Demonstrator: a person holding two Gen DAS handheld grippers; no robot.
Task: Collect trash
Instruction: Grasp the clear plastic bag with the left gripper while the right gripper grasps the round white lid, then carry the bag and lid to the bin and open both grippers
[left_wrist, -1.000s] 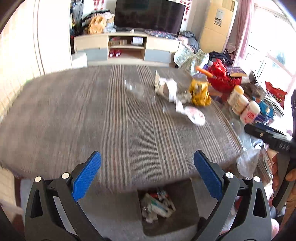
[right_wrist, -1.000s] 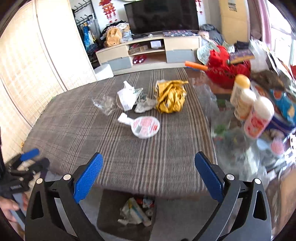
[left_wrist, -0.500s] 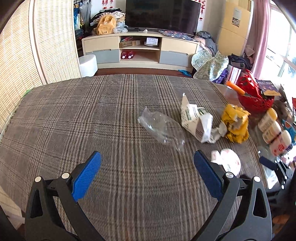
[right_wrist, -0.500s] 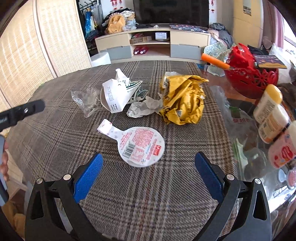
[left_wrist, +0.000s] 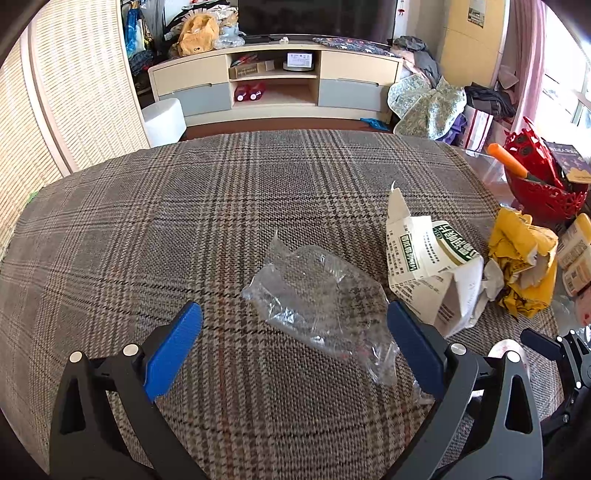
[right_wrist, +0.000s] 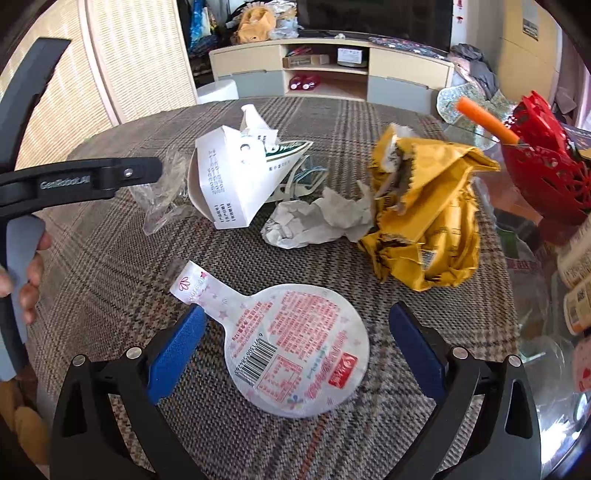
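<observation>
Trash lies on the plaid tablecloth. My left gripper is open, its blue pads on either side of a clear plastic wrapper. A torn white carton and a crumpled yellow bag lie to its right. My right gripper is open around a round foil lid with red print. Beyond it lie crumpled white paper, the white carton, the yellow bag and the clear wrapper.
A red basket with an orange-handled tool stands at the right, with bottles and clutter on bare glass. The left gripper's body shows at the left of the right wrist view. A TV cabinet stands beyond the table.
Both grippers moved forward and down over the table, from the near edge above a floor bin to the trash. The left now brackets the clear wrapper, the right the foil lid.
</observation>
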